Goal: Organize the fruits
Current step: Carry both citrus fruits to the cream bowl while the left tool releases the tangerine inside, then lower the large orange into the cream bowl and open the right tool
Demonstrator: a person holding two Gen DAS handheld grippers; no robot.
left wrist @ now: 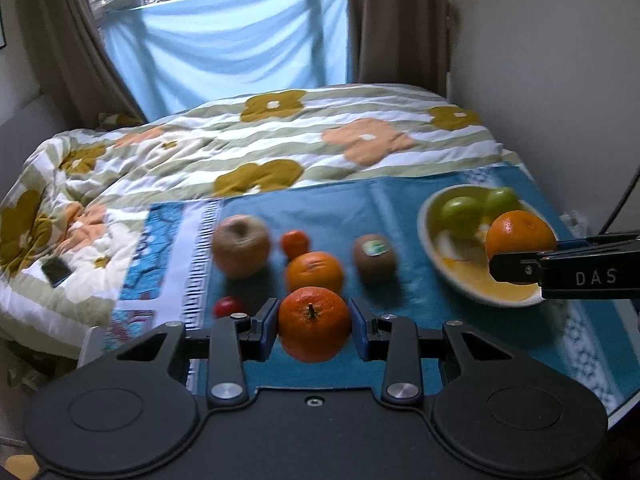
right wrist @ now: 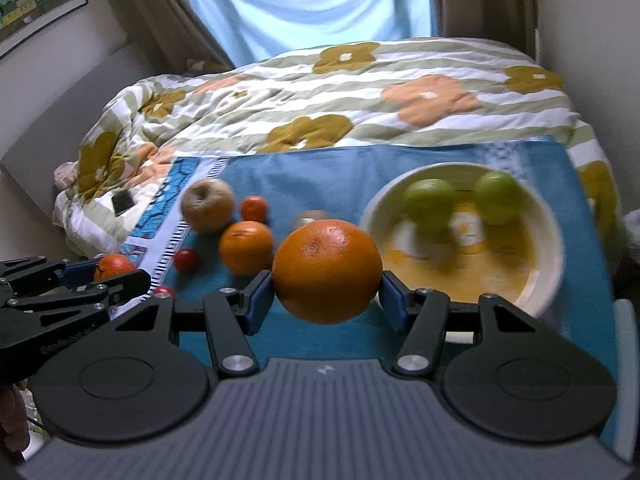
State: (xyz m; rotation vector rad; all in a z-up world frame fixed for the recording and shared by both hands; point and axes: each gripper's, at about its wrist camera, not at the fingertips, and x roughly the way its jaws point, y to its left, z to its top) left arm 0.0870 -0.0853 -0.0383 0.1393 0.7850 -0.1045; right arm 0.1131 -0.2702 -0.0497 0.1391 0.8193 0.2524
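My left gripper (left wrist: 314, 326) is shut on a small orange with a stem (left wrist: 314, 322), held above the blue cloth (left wrist: 320, 208). My right gripper (right wrist: 327, 280) is shut on a larger orange (right wrist: 327, 270), lifted near the left rim of the cream bowl (right wrist: 554, 256). In the left wrist view that gripper (left wrist: 516, 264) and its orange (left wrist: 520, 232) hang over the bowl (left wrist: 428, 240). Two green fruits (right wrist: 430, 198) (right wrist: 498, 196) lie in the bowl. On the cloth sit a brownish apple (left wrist: 240, 246), another orange (left wrist: 315, 274), a tiny orange (left wrist: 295, 243), a kiwi (left wrist: 375, 258) and a red fruit (left wrist: 228, 307).
The cloth lies on a bed with a flowered quilt (left wrist: 280, 140). A dark phone (left wrist: 56, 271) rests on the quilt at the left. A wall (left wrist: 560, 60) stands close on the right, and curtains with a blue sheet (left wrist: 224, 48) are behind the bed.
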